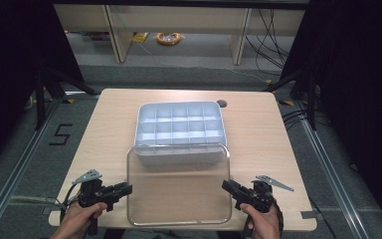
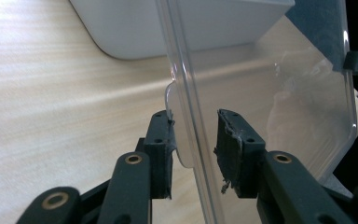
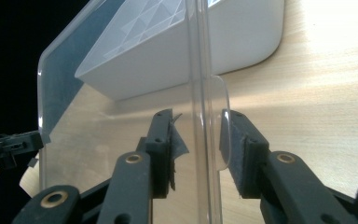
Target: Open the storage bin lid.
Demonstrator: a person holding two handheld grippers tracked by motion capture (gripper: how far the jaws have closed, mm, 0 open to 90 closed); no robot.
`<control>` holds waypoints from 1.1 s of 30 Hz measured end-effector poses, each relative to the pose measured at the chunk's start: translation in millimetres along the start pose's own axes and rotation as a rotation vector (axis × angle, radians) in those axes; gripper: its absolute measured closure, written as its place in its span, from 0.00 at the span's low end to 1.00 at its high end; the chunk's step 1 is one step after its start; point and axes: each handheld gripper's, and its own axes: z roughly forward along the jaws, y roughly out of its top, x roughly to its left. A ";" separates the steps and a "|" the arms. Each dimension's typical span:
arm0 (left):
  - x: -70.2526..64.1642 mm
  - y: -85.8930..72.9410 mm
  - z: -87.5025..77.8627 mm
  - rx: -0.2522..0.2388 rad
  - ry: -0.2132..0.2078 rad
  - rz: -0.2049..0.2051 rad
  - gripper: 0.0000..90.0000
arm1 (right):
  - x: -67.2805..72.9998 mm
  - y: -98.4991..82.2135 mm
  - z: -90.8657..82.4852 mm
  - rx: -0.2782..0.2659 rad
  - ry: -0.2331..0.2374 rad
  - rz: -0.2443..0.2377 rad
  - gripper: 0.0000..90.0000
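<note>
Both grippers, left (image 1: 124,188) and right (image 1: 227,185), appear clamped on side tabs of the clear rectangular plastic lid (image 1: 178,186), held near the table's front edge; next: seat it squarely onto the white compartmented tray (image 1: 180,130).

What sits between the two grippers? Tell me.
The clear lid spans the whole stretch in the high view, with the left gripper at one edge and the right gripper at the other, above the table.
</note>
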 end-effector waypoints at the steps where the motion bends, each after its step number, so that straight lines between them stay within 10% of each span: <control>1: 0.0 -1.1 0.5 0.001 -0.001 -0.006 0.73 | -0.3 -0.4 -1.4 0.004 -0.005 -0.006 0.72; 15: -2.3 -10.3 5.4 0.032 0.011 0.003 0.71 | 1.1 -11.6 -1.5 0.058 -0.046 0.003 0.69; 23: -4.2 -16.1 4.6 0.059 0.005 0.002 0.71 | -2.9 -17.1 -1.6 0.057 -0.074 -0.077 0.67; 25: -3.6 -18.2 6.5 0.076 0.007 -0.002 0.70 | -0.5 -18.3 -2.3 0.086 -0.072 -0.013 0.66; 31: -4.5 -21.1 8.5 0.094 0.008 -0.004 0.69 | -5.9 -19.7 0.2 0.093 -0.088 -0.060 0.65; 33: -4.1 -21.7 8.4 0.104 0.008 -0.007 0.68 | -1.5 -20.4 0.1 0.111 -0.091 -0.006 0.64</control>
